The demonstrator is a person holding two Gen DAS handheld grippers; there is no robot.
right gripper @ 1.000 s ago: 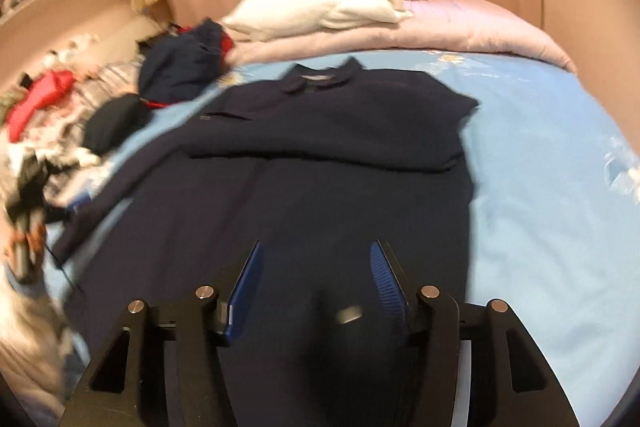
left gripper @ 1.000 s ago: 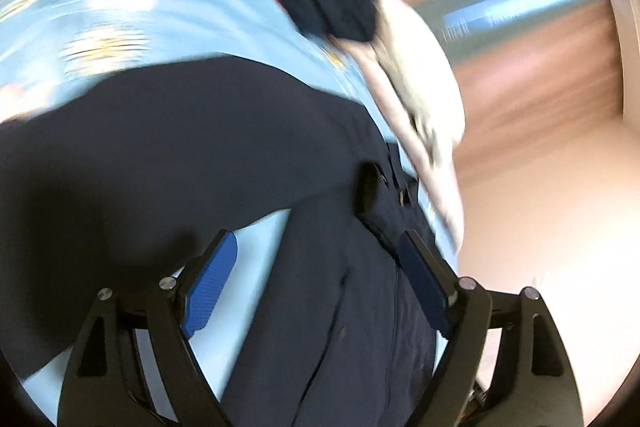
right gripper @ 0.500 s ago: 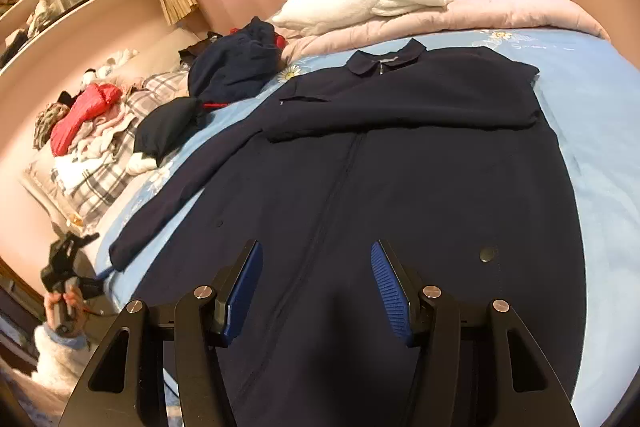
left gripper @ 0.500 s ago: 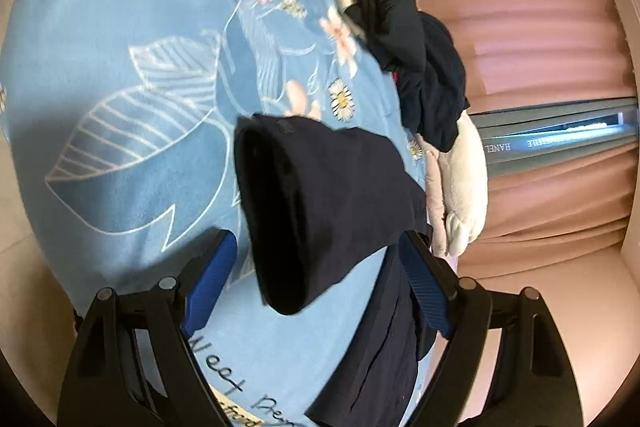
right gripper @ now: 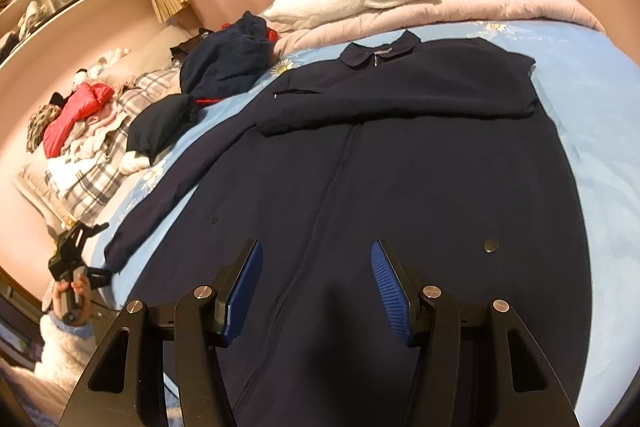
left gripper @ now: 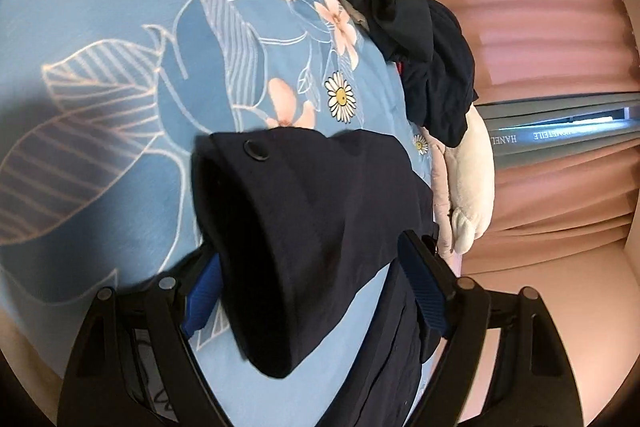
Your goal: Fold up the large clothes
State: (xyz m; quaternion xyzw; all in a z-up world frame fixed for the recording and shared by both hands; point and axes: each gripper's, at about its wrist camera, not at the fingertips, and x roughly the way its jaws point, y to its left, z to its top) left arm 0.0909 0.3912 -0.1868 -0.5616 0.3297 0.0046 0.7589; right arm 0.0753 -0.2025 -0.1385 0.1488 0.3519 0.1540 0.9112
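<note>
Between the spread blue pads of the left gripper (left gripper: 316,291) lies the cuff end of the navy coat's sleeve (left gripper: 288,235), its dark mouth gaping toward the left pad (left gripper: 202,297), which the cloth partly covers, while the right pad stands clear of the fabric; I judge nothing is pinched yet. The sleeve's long axis runs away from these jaws and to the right, toward the coat body, over the blue floral bedspread (left gripper: 120,75). The left hand is plainly the nearer one to this cuff, so the next move should be its own: close on the cuff and carry it across the coat.

Ahead of the right gripper (right gripper: 316,287), whose jaws are half-spread and empty, the coat (right gripper: 400,155) lies flat, collar farthest away, front seam running straight out from between the pads. The far sleeve is already folded across the chest; the near-left sleeve trails out to the left gripper, seen small at the bed's edge.
</note>
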